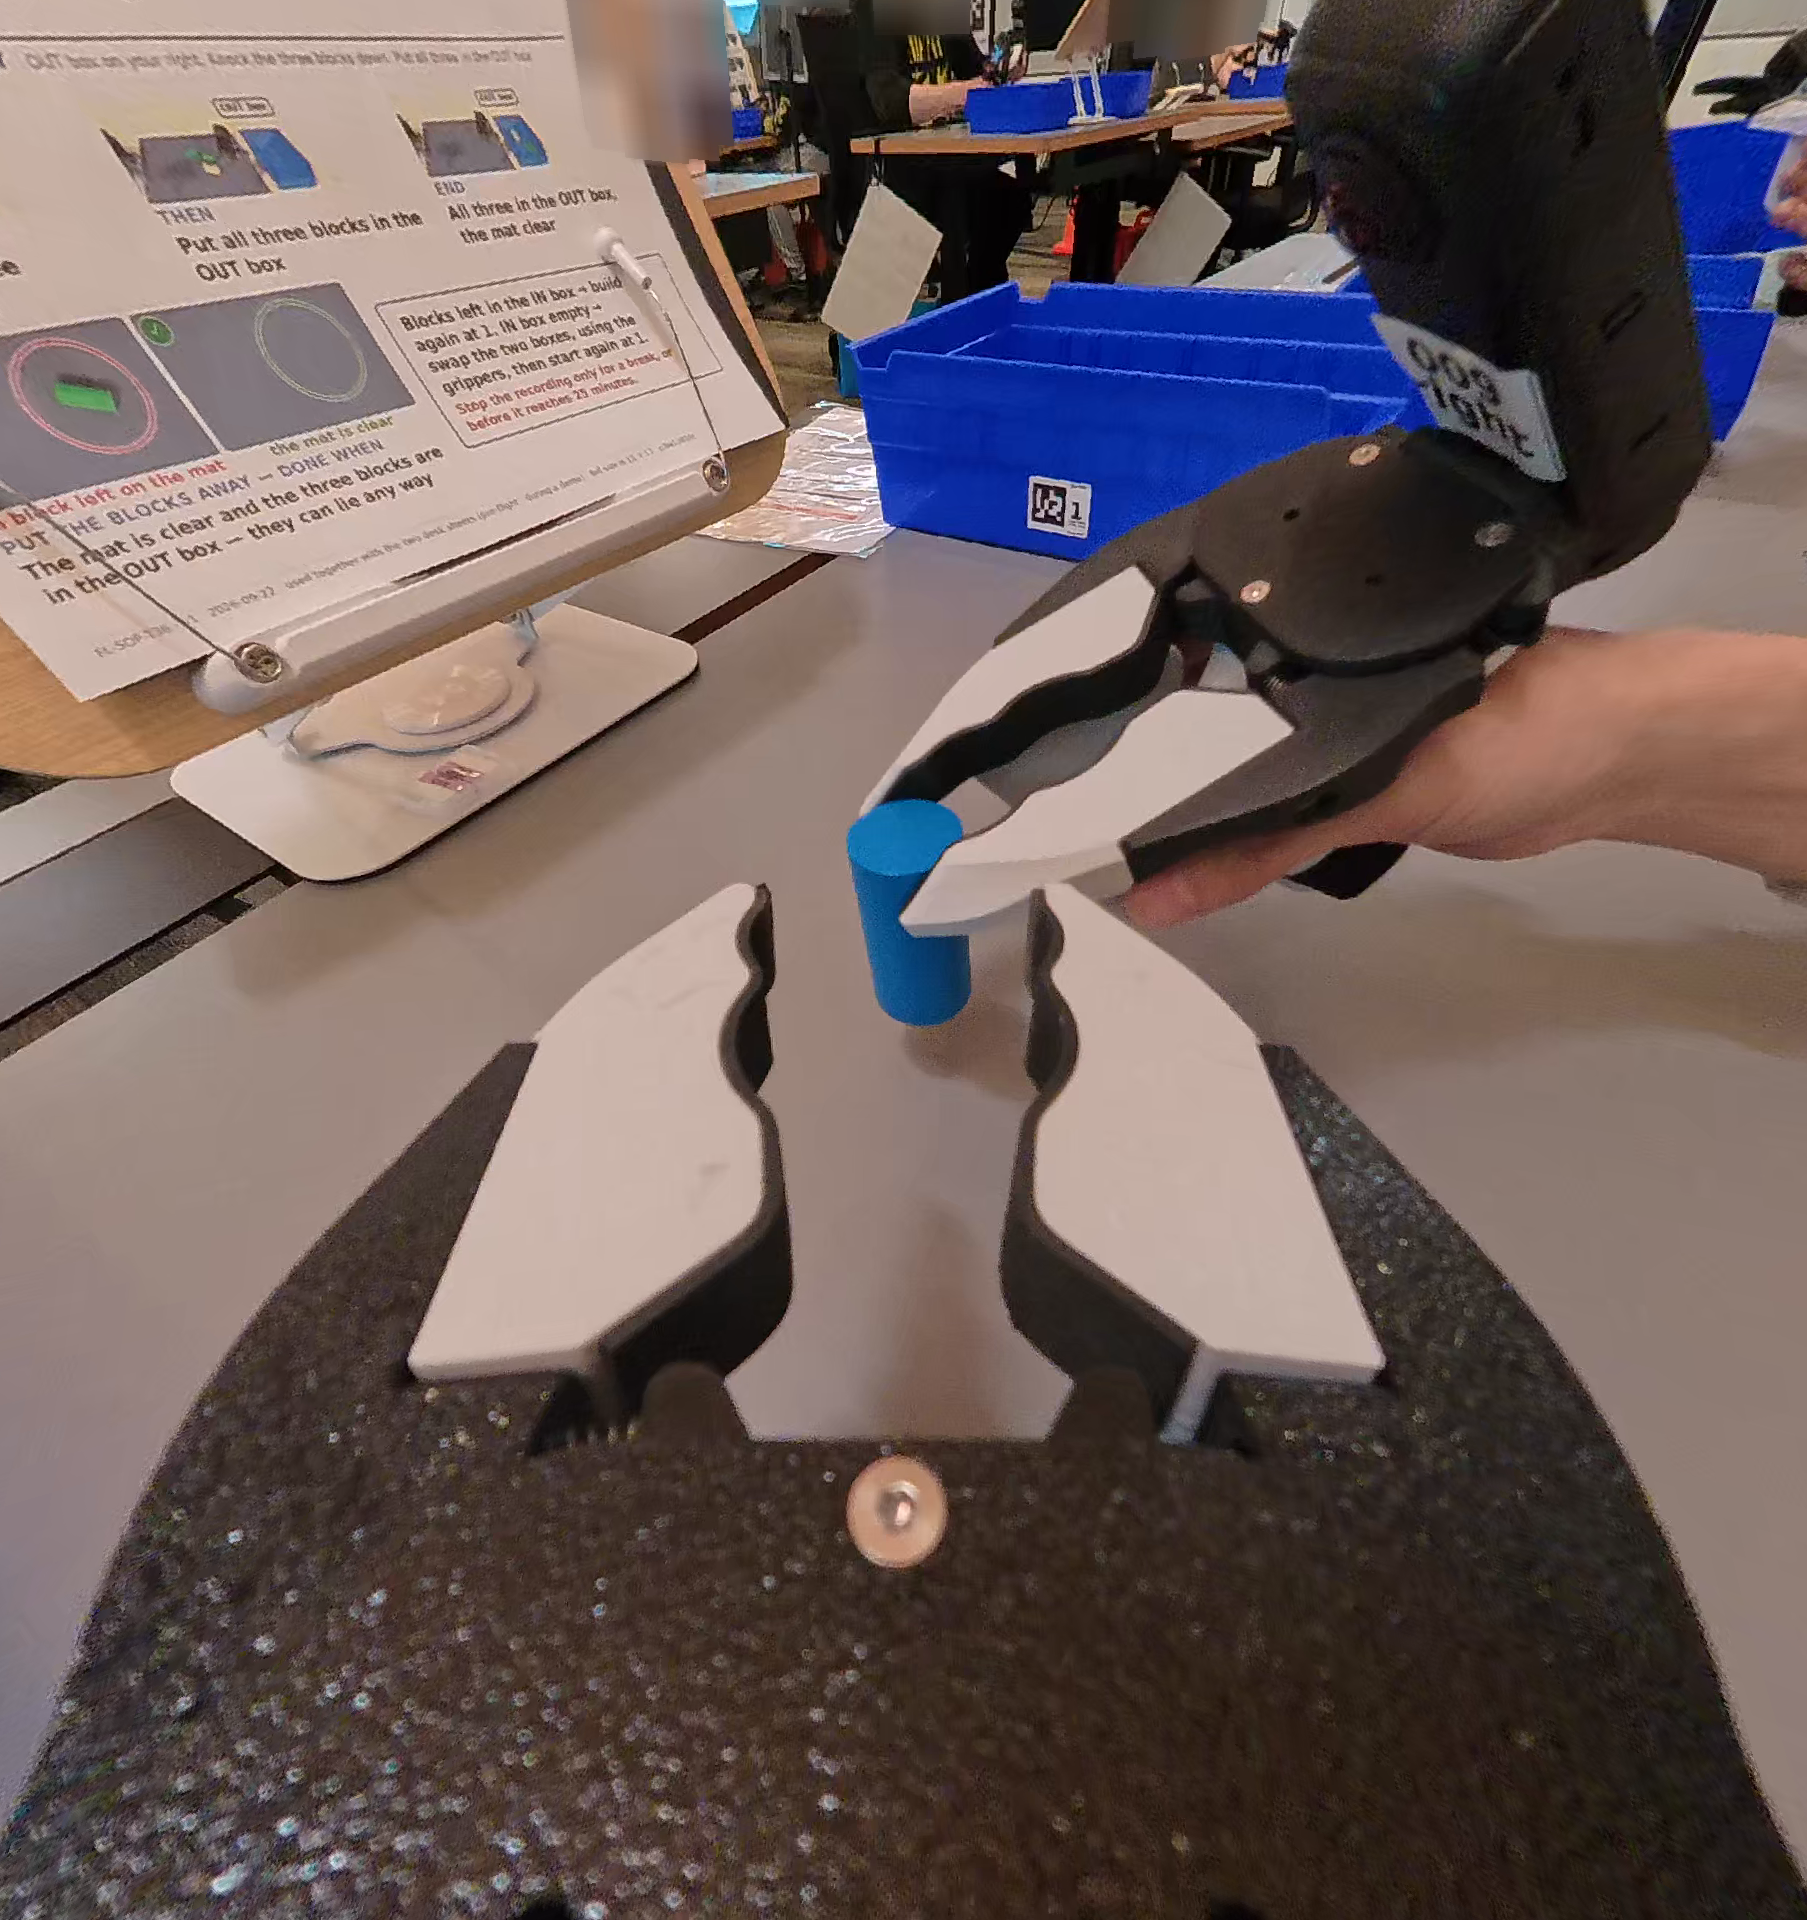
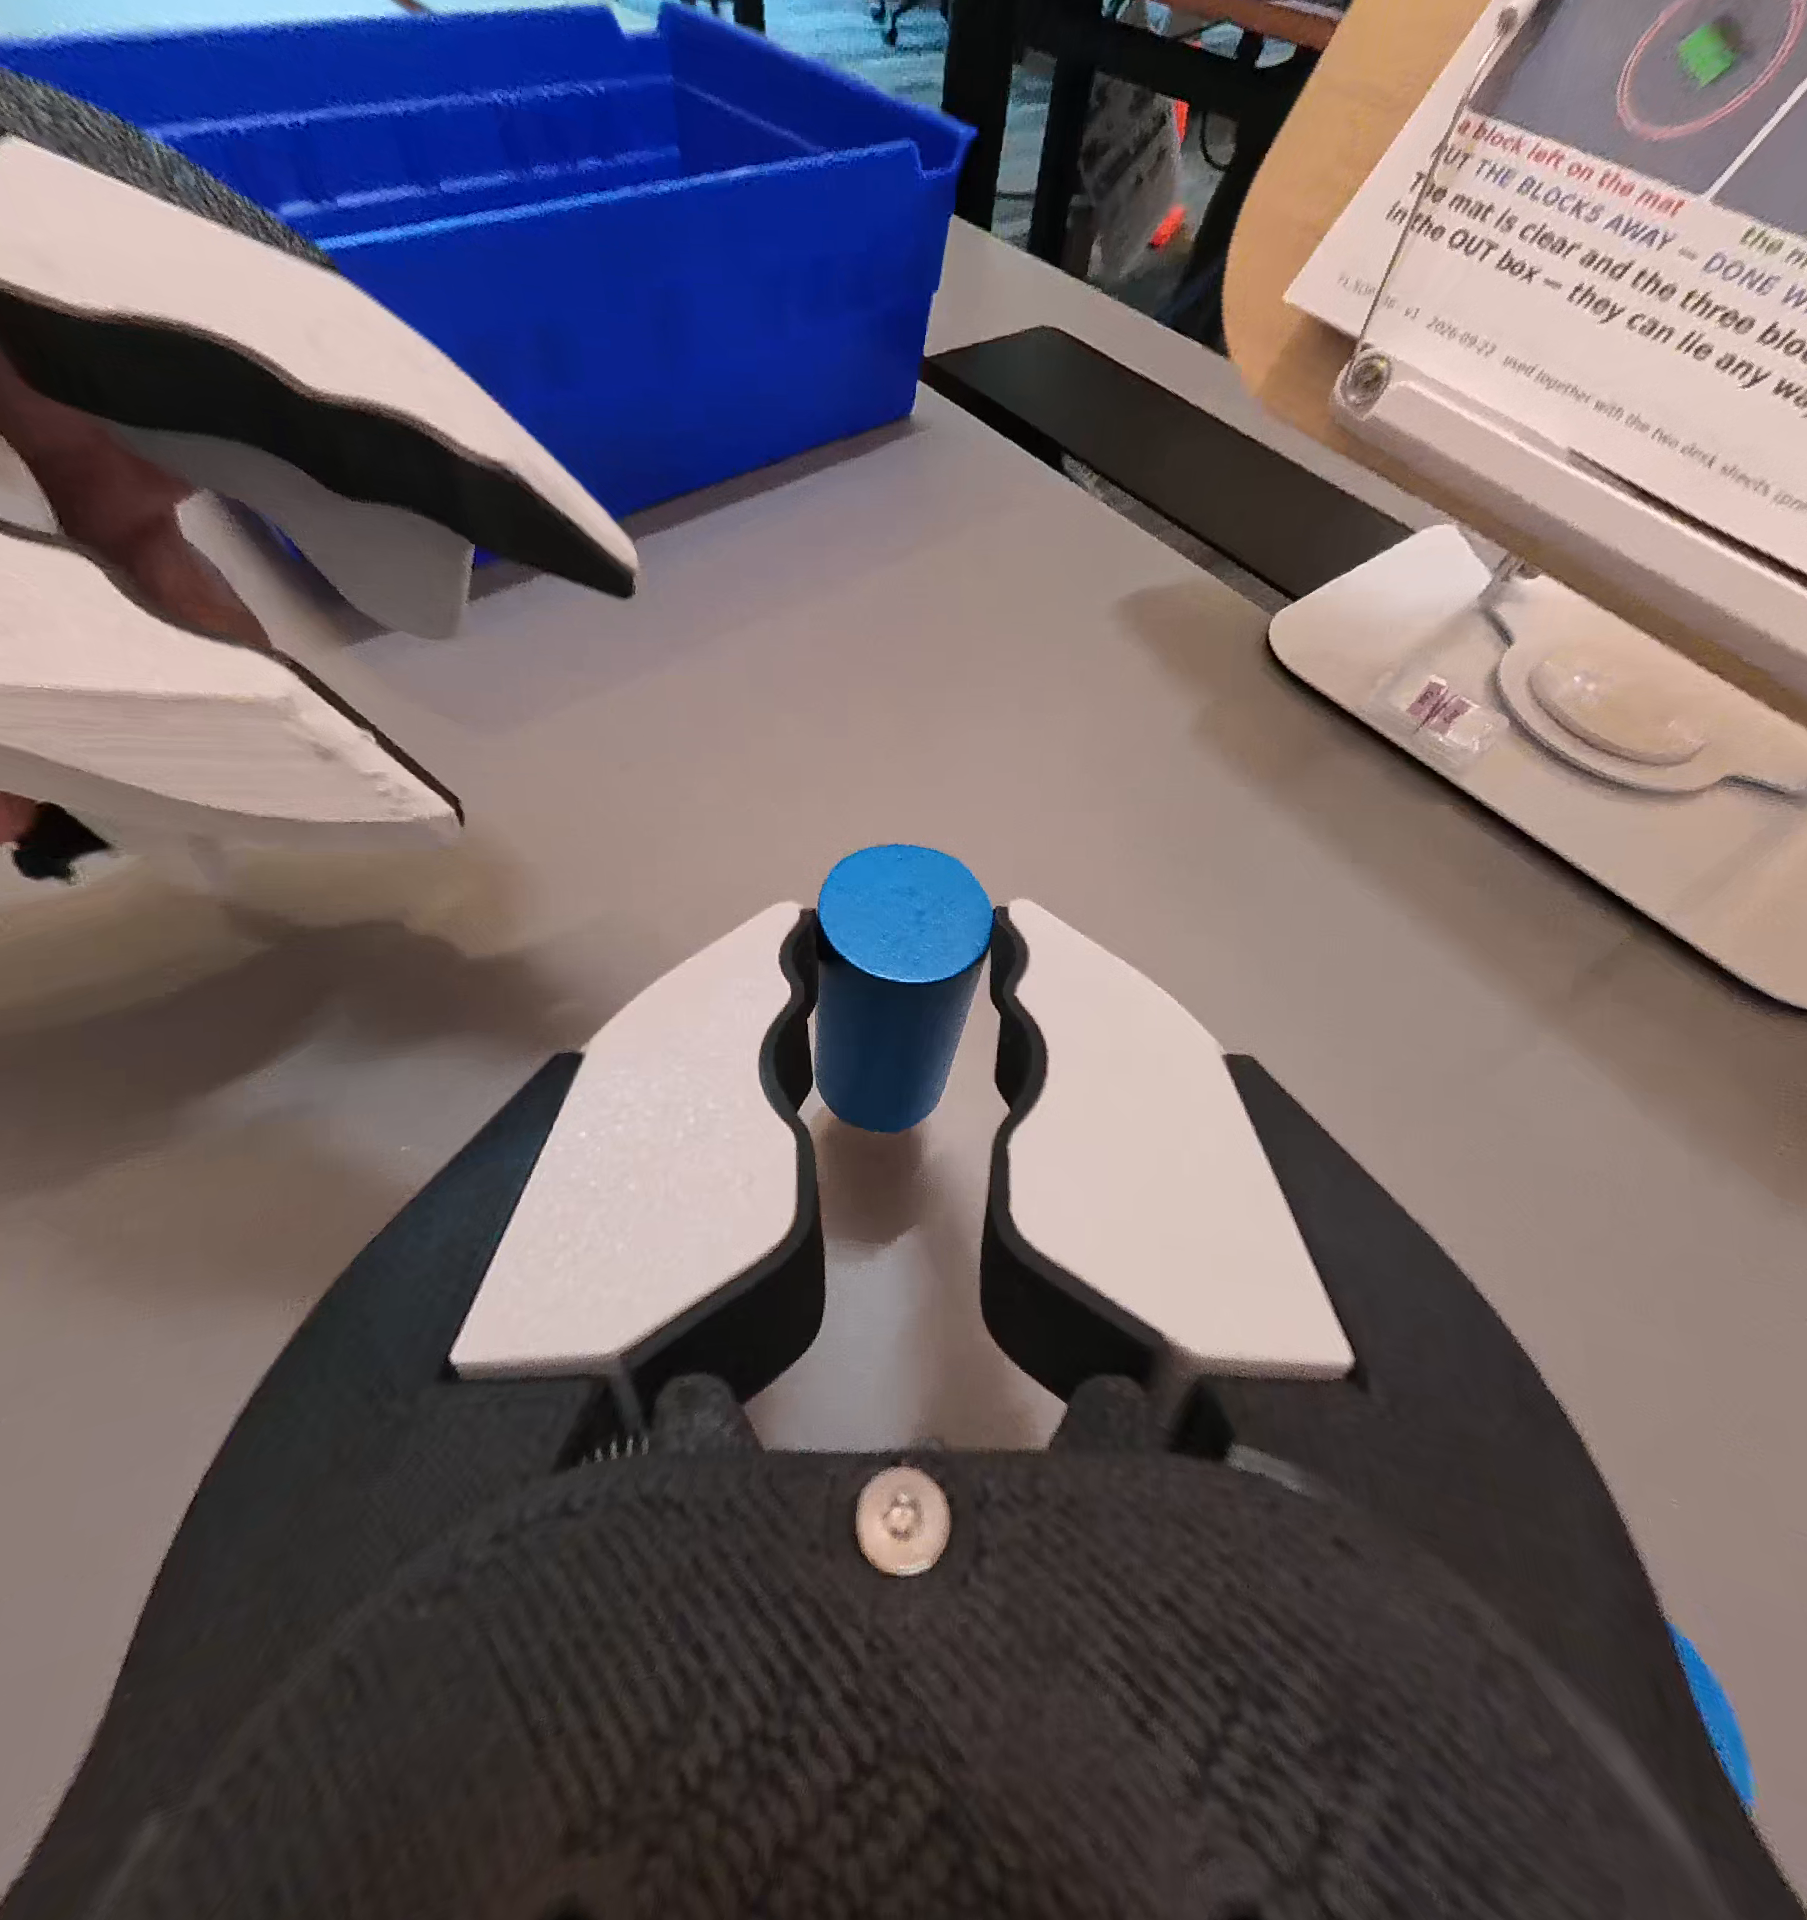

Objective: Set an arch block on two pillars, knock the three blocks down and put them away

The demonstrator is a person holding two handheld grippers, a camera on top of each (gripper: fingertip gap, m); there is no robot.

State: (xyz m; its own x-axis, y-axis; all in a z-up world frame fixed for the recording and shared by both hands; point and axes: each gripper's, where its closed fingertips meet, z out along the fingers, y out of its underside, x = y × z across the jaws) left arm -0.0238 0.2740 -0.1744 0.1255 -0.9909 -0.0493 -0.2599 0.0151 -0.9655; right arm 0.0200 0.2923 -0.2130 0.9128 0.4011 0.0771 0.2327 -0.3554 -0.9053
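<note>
Right gripper (image 2: 899,920) clamps the upright blue cylinder (image 2: 897,987) near its top; left gripper (image 1: 899,914), at its 10 o'clock, gapes empty.

The left wrist view looks forward and slightly down along its own gripper (image 1: 899,914), low and close over the grey counter (image 1: 463,1039), facing a white stand (image 1: 442,769) with a printed sheet and a blue bin (image 1: 1117,436) behind. The right wrist view sits equally low, along its own gripper (image 2: 901,920), coming from the other side, roughly crosswise it seems. Both share the blue cylinder (image 1: 907,914), the bin, the stand, and each other's gripper.
</note>
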